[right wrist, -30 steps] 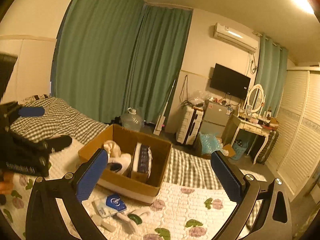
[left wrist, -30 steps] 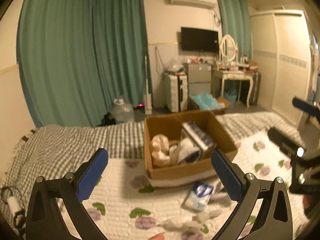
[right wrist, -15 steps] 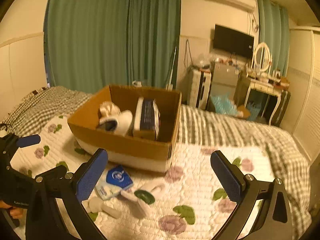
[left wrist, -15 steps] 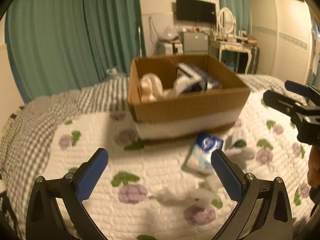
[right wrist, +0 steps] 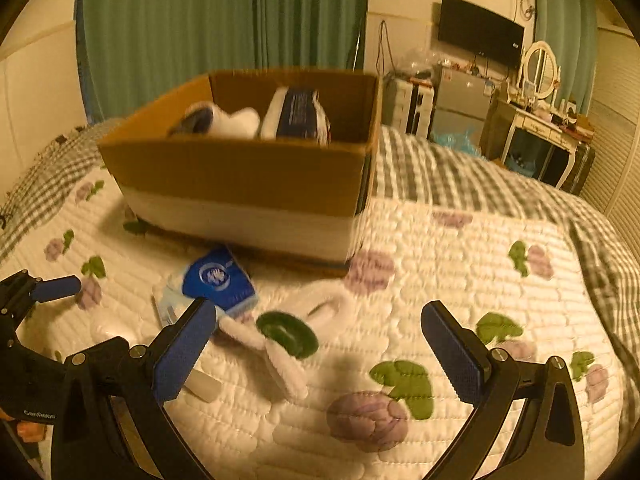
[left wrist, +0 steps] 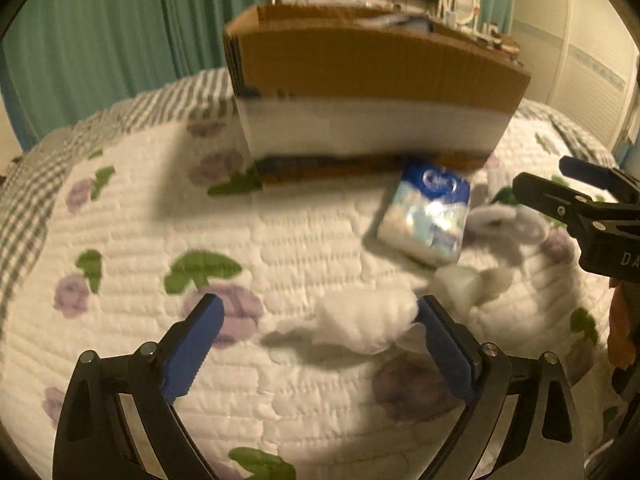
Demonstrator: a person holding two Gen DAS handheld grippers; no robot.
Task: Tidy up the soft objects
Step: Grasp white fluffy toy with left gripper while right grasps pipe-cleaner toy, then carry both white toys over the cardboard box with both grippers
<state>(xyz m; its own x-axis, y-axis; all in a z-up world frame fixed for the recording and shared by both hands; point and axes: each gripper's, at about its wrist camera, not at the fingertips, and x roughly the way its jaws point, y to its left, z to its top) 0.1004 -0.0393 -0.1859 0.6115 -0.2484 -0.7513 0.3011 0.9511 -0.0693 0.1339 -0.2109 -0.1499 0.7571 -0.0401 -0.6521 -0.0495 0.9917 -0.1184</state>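
A cardboard box (left wrist: 372, 68) (right wrist: 240, 172) stands on the quilted bed and holds soft items, among them a dark blue and white pack (right wrist: 298, 114). In front of it lie a blue and white tissue pack (left wrist: 428, 212) (right wrist: 220, 280), a white fluffy clump (left wrist: 364, 320) and a white slipper with a green patch (right wrist: 286, 334). My left gripper (left wrist: 320, 344) is open, low over the quilt, with the clump by its right finger. My right gripper (right wrist: 318, 346) is open, with the slipper between its fingers' line. Each gripper also shows in the other's view (left wrist: 576, 200) (right wrist: 36, 292).
The bed has a white floral quilt (right wrist: 460, 280) over a grey checked blanket (right wrist: 440, 176). Green curtains (right wrist: 224, 24) hang behind. A TV, a small fridge (right wrist: 460, 104) and a white dressing table (right wrist: 540, 120) stand at the far wall.
Both grippers have dropped and moved in toward the bed and the items in front of the box. Both stay open and empty.
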